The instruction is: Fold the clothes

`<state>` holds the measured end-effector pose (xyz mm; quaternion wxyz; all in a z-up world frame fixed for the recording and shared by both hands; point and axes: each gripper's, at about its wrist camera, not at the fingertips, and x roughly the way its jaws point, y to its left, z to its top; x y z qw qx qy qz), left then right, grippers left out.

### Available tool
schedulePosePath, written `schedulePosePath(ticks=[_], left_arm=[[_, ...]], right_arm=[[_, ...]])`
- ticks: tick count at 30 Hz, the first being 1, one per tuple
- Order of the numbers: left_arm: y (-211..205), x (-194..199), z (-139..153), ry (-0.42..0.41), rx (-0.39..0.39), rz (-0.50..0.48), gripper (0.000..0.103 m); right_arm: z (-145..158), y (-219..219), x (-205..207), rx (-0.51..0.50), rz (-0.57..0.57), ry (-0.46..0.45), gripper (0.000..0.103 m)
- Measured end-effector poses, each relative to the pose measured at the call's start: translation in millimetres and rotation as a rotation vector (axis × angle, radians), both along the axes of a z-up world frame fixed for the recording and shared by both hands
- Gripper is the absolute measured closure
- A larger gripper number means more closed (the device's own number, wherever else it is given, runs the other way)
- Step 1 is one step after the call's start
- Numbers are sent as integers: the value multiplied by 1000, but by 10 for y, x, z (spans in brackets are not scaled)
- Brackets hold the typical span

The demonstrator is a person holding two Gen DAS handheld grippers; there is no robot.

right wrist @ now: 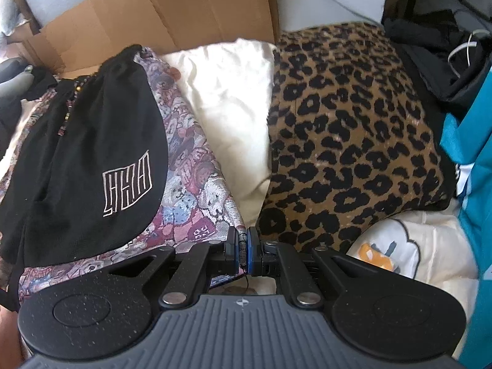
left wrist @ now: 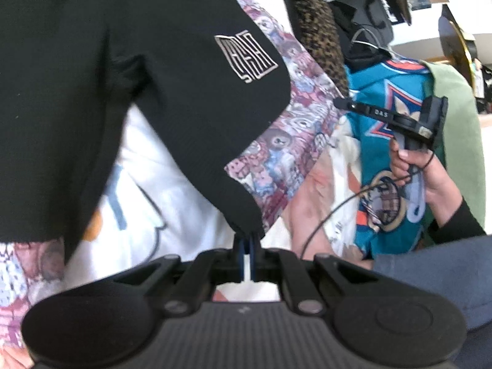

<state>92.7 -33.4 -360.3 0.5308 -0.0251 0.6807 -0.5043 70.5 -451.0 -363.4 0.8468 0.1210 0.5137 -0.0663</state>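
Left gripper (left wrist: 247, 240) pinches the black tee (left wrist: 123, 77) by a thin hem, right gripper (right wrist: 243, 246) clamps the patterned cloth's (right wrist: 190, 184) edge; either bite could slip under a tug

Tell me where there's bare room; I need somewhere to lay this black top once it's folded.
Little is bare. The white pillow between the patterned fabric and the leopard garment is uncovered. Elsewhere crowded: black top, teal jersey, cardboard behind.
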Motion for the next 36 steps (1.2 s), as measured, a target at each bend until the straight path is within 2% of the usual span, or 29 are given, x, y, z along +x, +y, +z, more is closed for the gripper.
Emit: schedulePosePath(ticks=[6, 9, 11, 13, 16, 21, 25, 30, 31, 34, 36], left_arm=[[-92, 29, -269, -32, 108, 35, 100], [-110, 13, -271, -43, 120, 39, 83], [-115, 3, -260, -40, 107, 53, 55], [-149, -14, -247, -29, 80, 72, 46], [-183, -69, -287, -18, 47, 76, 42], [-181, -86, -409, 7, 2, 134, 42], [-241, -171, -380, -10, -43, 111, 44], [-315, -277, -344, -31, -100, 82, 50], [-331, -298, -339, -35, -109, 75, 57], [-408, -351, -369, -22, -87, 13, 97], [-407, -333, -384, 10, -74, 17, 98]], right_arm=[[-361, -71, 95, -7, -51, 36, 100], [-376, -107, 122, -16, -59, 30, 100], [-355, -127, 141, -19, -60, 21, 100], [-341, -141, 155, -19, -60, 12, 100], [-339, -142, 168, -16, -60, 6, 100], [-347, -146, 162, -14, -56, 6, 100], [-356, -153, 155, -9, -55, 7, 100], [-348, -153, 148, -6, -57, 2, 100], [-346, -153, 145, -5, -56, 2, 100], [-342, -155, 139, -4, -58, 0, 100], [-331, -152, 132, -2, -58, -2, 100]])
